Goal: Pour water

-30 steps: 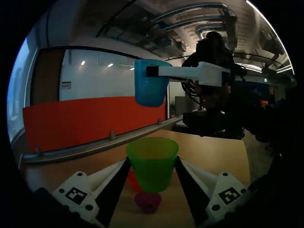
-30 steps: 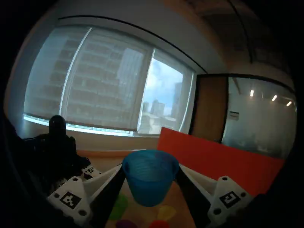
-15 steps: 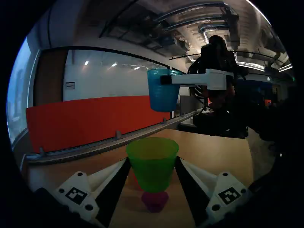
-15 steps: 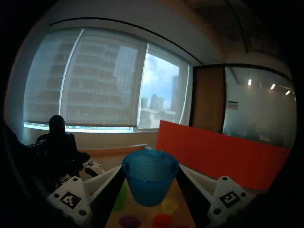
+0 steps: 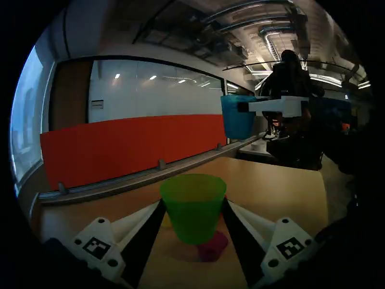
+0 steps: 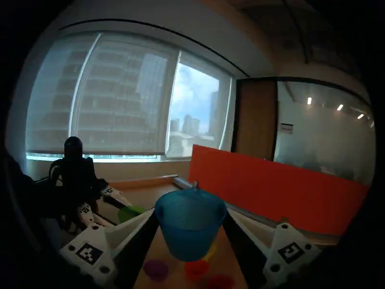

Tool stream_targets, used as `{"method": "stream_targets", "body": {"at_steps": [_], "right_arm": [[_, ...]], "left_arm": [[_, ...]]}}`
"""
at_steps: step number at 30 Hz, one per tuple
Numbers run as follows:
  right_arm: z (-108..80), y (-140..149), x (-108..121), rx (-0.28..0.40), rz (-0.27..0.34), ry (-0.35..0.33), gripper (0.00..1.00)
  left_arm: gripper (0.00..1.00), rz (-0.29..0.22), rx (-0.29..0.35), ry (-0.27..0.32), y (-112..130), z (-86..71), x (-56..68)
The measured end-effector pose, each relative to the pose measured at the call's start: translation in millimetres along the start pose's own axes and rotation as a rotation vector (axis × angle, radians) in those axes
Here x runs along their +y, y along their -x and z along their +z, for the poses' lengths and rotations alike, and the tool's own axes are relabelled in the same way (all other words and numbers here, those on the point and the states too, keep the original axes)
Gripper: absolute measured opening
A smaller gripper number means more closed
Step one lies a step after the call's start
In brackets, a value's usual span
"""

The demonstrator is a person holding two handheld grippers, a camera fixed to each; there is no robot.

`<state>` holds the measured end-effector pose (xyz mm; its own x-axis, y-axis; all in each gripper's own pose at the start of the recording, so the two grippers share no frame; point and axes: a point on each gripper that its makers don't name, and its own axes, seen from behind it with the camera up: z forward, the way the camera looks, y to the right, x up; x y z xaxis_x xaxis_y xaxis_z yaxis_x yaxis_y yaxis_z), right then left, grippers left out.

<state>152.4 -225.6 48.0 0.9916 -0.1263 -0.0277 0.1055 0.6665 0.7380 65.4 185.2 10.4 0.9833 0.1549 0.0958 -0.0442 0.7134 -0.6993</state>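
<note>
Gripping a green cup [image 5: 192, 219] in the left claw [image 5: 192, 204], fingers pressed to both its sides, upright, mouth to the ceiling, raised above the worktop [image 5: 274, 188]. Likewise gripping a blue cup [image 6: 190, 233] in the right claw [image 6: 190, 214], clamped from both sides, also upright and level. Cannot tell from either view which cup carries the water, or how much. Probably the blue one as the pourer, going by height: in the left gripper view, held higher than the green cup and well apart from it, off to the right, past the end of an orange partition [image 5: 130, 144].

Judged to be the approach before the pour, with no tilt yet on either cup.

To do it well:
- Bring the blue cup in over the green one first, lip just above and just inside the green rim, before tipping at all.
- Tip slowly by rolling the right wrist, pouring over the part of the lip free of the fingers.
- Hold the green cup level and steady, without chasing the stream.
- Go easy on the squeeze: thin plastic by the look, likely to flex or slip under a hard clamp.

Below, on the worktop, a purple cup [image 6: 156, 269] and a red cup [image 6: 195, 269], small and near each other, roughly under the path. Stay well above them, and expect any spill to land among them.
</note>
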Motion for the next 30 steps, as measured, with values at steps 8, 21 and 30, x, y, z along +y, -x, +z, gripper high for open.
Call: {"method": "stream_targets", "body": {"at_steps": [8, 21, 30], "right_arm": [[-9.2, 24, 7, -0.04, -0.026, 0.027, 0.91], [-16.3, 66, 6, -0.098, 0.004, 0.011, 0.91], [-22.2, 97, 6, -0.162, 0.029, -0.006, 0.91]], "left_arm": [[0.83, 0.016, -0.052, -0.015, 15, -0.8, -6.1], [0.83, 0.043, -0.158, -0.01, 45, 1.3, -8.1], [0.83, 0.053, -0.22, 0.001, 65, 4.5, -6.3]]}}
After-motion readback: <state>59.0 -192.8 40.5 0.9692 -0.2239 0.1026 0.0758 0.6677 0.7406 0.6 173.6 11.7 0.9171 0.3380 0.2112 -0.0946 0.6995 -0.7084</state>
